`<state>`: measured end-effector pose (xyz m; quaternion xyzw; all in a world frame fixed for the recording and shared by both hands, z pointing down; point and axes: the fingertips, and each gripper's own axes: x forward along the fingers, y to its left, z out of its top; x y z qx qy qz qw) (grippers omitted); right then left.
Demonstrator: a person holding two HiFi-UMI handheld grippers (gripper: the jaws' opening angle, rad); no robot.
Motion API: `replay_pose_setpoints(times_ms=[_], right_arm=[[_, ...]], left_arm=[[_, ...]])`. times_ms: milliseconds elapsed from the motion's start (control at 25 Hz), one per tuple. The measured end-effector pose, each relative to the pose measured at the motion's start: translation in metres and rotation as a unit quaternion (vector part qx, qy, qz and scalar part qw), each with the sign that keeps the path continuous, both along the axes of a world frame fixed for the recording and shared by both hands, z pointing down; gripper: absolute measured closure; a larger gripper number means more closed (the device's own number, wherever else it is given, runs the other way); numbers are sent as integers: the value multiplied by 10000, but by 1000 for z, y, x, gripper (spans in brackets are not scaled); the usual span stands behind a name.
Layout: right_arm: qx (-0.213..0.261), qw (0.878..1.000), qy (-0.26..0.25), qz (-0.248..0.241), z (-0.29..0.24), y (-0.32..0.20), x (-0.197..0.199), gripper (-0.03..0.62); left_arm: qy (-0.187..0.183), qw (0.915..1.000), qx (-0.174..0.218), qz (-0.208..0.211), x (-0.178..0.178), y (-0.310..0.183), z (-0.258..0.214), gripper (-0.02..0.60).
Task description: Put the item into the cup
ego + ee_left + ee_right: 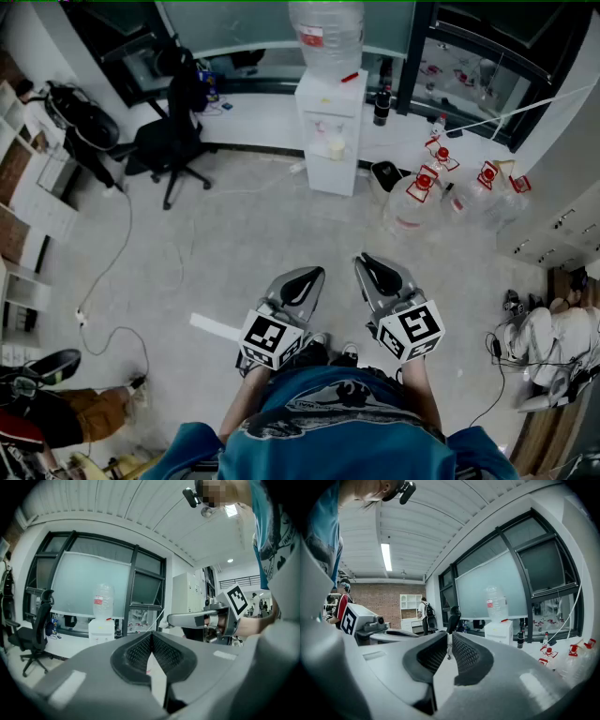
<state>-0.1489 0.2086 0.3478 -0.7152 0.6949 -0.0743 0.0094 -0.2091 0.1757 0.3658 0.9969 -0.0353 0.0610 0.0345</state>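
Standing on the pale floor (pixel 234 244), one person holds two grippers out in front, both aimed toward the single white water dispenser (pixel 328 131) against the far wall. The left gripper (pixel 302 279) sits nearer than the dispenser and a little to its left; in the left gripper view its two pads (pixel 136 651) meet at the tips, with nothing between them. The right gripper (pixel 373 267) is just beside it, nearer than the dispenser and a little to its right; in the right gripper view its two jaws stand a narrow slit apart and hold nothing. Each gripper carries one marker cube, two in all: the left cube (pixel 270 339) and the right cube (pixel 411 330).

One clear bottle (pixel 326 33) stands upside down on top of the dispenser. One dark bottle (pixel 382 101) stands on the ledge just to the dispenser's right. At least four big clear jugs (pixel 412 202) with red caps are clustered on the floor to the dispenser's right. One black office chair (pixel 173 141) stands well to its left, and one white cable (pixel 117 272) trails over the floor nearer than the chair.

None of the three views shows where the item or the cup is, so I cannot tell.
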Motion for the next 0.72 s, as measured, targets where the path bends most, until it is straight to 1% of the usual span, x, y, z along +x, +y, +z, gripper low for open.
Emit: replay_pose_setpoints(times_ms=[200,440,560,720], right_arm=[[-17,10000,31,-47,4,2,5,560],[55,9999,-97,-50,5,12,17,560],[23,9998,-135,-122,8,17,22,560],[-82,9997,-66,-232,15,28,30,560]], left_arm=[[29,10000,-44,-48,4,2,4,569],[-118,9997,-207,-101,12,7,13,569],[-72,9995,-260,-154,17,11,11,569],[2,9993,-309,-209,27,24,11,569]])
